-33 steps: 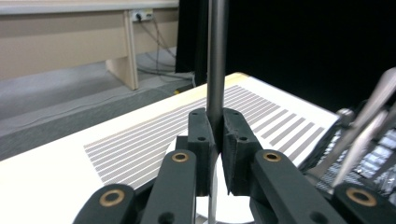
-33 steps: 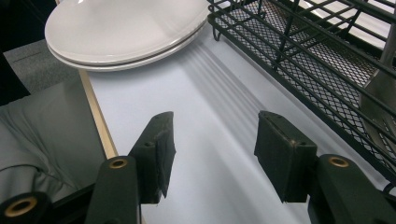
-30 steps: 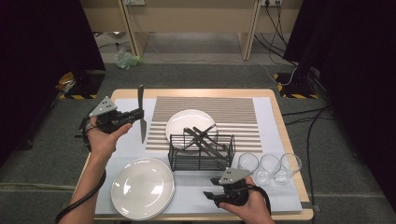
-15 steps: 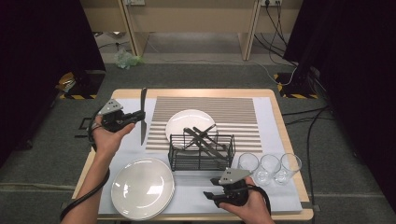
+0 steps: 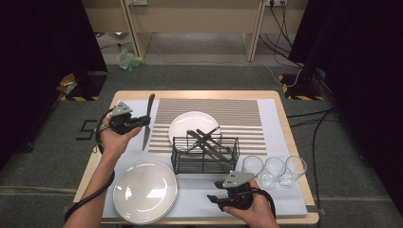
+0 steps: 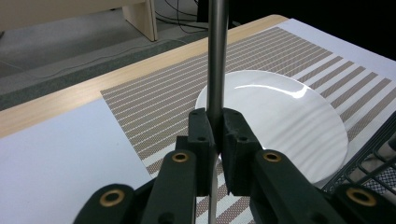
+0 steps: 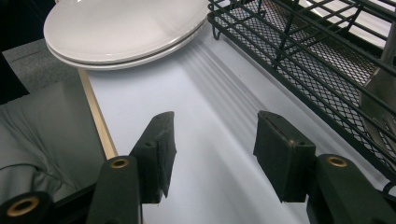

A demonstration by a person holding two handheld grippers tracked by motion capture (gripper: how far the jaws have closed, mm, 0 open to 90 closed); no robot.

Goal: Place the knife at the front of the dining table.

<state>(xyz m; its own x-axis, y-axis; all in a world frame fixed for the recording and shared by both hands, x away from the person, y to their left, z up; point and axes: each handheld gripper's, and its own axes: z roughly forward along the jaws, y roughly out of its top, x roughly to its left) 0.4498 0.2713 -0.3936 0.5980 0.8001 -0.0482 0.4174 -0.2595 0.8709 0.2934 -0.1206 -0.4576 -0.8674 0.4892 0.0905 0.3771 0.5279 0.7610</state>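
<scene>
My left gripper [image 5: 141, 120] is shut on a table knife [image 5: 147, 121], held upright above the left edge of the striped placemat [image 5: 237, 111]. In the left gripper view the knife's metal shaft [image 6: 217, 56] rises from between the closed pads [image 6: 203, 135], with a small white plate [image 6: 280, 116] behind it. My right gripper [image 5: 215, 197] stands open low over the white mat at the table's front, just before the black wire basket [image 5: 183, 159]. In the right gripper view nothing lies between its fingers [image 7: 215, 149].
The basket [image 7: 299, 51] holds several pieces of cutlery [image 5: 209, 142]. The small plate [image 5: 192, 124] lies on the placemat behind the basket. A stack of large white plates [image 5: 145, 191] sits at the front left. Three glasses [image 5: 274, 170] stand at the basket's right.
My left gripper has shifted slightly right and lower with the knife still in it. The right gripper has stayed where it was.
</scene>
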